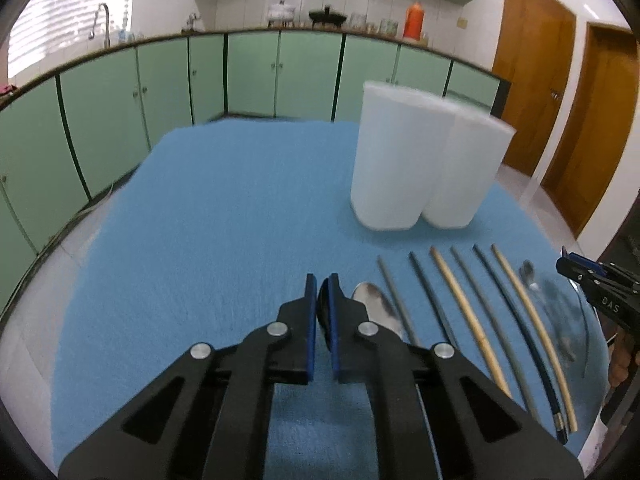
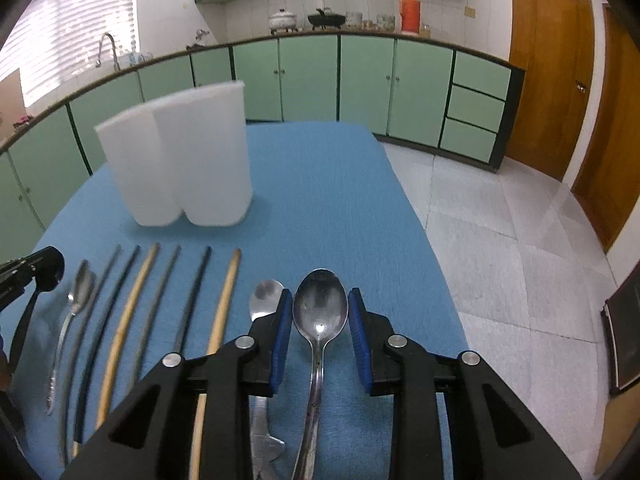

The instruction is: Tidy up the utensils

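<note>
At the far left of the blue cloth (image 1: 200, 240), the left gripper (image 1: 322, 284) has its pads shut on a dark utensil (image 1: 323, 312), of which only a thin black edge shows between them. From the right wrist its black handle hangs below the jaws. Just beside it lies a teaspoon (image 1: 374, 304), and then six chopsticks (image 1: 464, 312) in a neat row, tips pointing away. Next comes a flat-handled spoon (image 2: 266, 294), still on the cloth. At the right end the right gripper (image 2: 318, 300) is closed partway on a large spoon (image 2: 320, 312), its blue pads against the two sides of the bowl and the handle trailing back underneath.

Behind the row, nearer its left half, the white holder (image 1: 420, 168) stands upright with two compartments, both apparently empty. The sorting looks barely begun.

Both grips look awkward for the step in hand. A bowl is curved and slick, so the large spoon could pivot or slip. It should be raised slowly and kept level until the handle is clear of the cloth. Each piece is best carried over one compartment and tipped handle-down before release. The holder looks light — a knock against its rim could topple it, so the two hands are better not arriving together.
</note>
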